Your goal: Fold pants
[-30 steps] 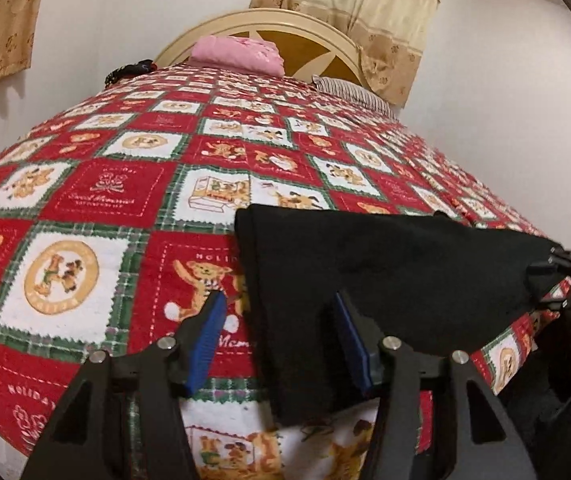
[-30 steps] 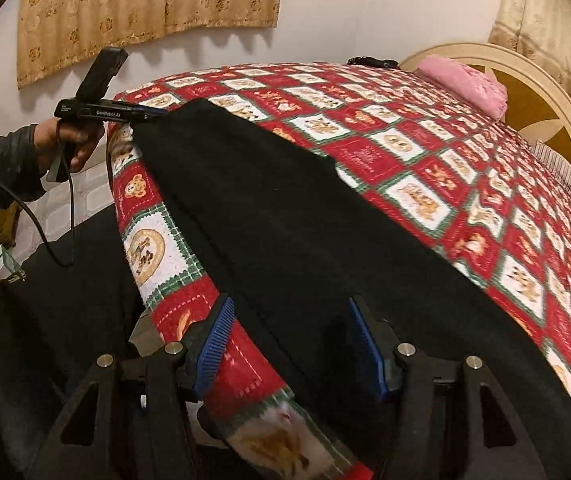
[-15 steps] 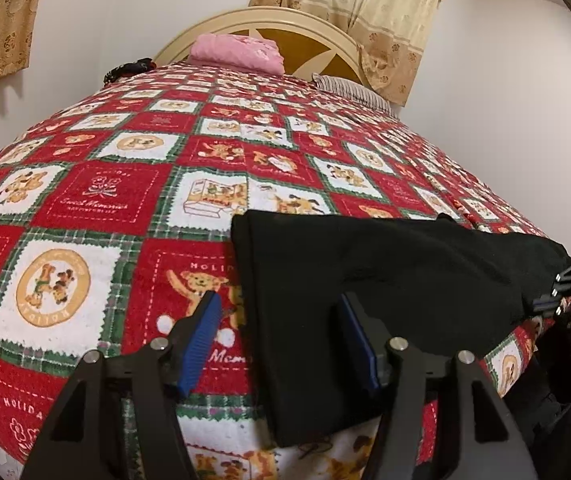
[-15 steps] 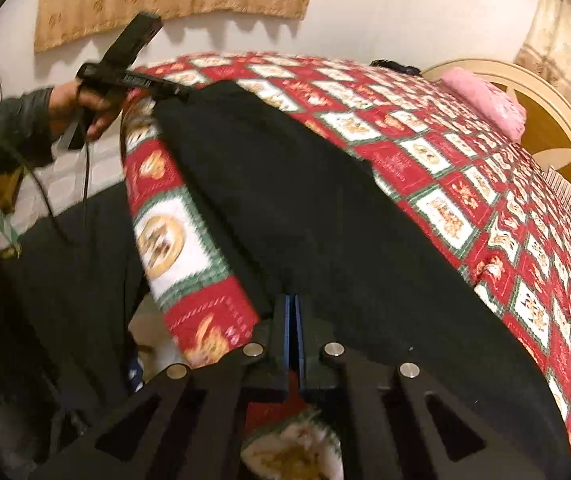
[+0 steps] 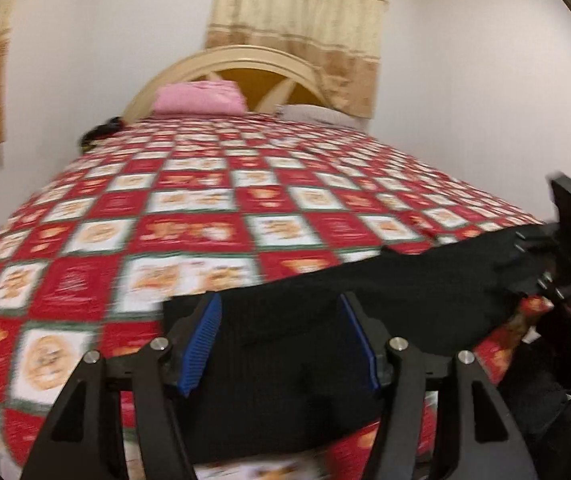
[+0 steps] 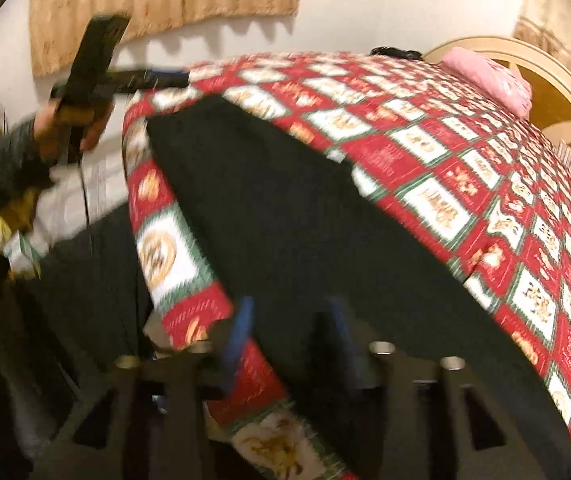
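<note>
Black pants (image 5: 325, 304) lie folded lengthwise along the near edge of a bed with a red, white and green patchwork quilt (image 5: 189, 208). My left gripper (image 5: 279, 344) is open, its blue pads on either side of the pants' left end. My right gripper (image 6: 291, 344) is open, its jaws astride the pants' (image 6: 269, 208) edge at the bed's side. The right gripper also shows at the far right of the left wrist view (image 5: 541, 256), at the pants' other end. The left gripper shows in the right wrist view (image 6: 165, 78), held in a hand. Both views are blurred.
A pink folded cloth (image 5: 201, 98) and a striped pillow (image 5: 317, 114) lie by the cream headboard (image 5: 237, 64). A dark object (image 5: 99, 132) sits at the bed's far left corner. Curtains (image 5: 297, 20) hang behind. White walls flank the bed.
The right gripper, shut half a second ago, has opened again. The left gripper has shifted right so its open jaws now straddle the pants' end. Both cameras are in motion.
</note>
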`<state>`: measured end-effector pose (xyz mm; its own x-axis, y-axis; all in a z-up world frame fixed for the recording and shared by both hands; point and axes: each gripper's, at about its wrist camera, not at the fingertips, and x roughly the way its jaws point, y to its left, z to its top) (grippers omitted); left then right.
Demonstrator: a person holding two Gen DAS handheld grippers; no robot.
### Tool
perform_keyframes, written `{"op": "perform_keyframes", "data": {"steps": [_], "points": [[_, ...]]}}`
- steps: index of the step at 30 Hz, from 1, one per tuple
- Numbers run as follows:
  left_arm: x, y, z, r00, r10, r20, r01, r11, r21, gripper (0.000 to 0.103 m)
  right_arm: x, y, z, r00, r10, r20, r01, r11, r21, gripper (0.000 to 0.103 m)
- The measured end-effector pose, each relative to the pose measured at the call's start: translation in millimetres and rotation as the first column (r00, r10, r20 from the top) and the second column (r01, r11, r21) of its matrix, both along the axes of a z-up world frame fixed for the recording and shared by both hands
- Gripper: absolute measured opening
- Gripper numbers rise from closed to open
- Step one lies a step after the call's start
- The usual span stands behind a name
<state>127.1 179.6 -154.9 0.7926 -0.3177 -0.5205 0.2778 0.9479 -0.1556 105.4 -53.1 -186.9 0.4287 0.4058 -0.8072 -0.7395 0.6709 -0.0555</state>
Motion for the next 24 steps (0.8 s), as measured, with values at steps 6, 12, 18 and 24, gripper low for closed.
{"op": "perform_keyframes", "data": {"steps": [6, 12, 18, 24], "points": [[16, -69, -17, 0.985, -0.169, -0.039, 0.168, 0.986, -0.02, 0.069, 53, 6, 12, 0.996, -0.078, -0.041, 0.082, 0.992, 0.097, 0.047], [28, -94, -46, 0.963, -0.204, -0.176, 0.199, 0.979, -0.046, 0.069, 97, 15, -4, 0.98, -0.145, -0.134, 0.163, 0.977, 0.135, 0.047], [22, -90, -46, 0.952, -0.233, -0.196, 0.224, 0.972, -0.068, 0.074, 141, 22, -24, 0.932, -0.227, -0.282, 0.291, 0.933, 0.211, 0.047], [11, -101, -47, 0.952, -0.248, -0.18, 0.256, 0.967, 0.02, 0.076, 165, 38, -53, 0.858, -0.224, -0.463, 0.356, 0.908, 0.221, 0.019]]}}
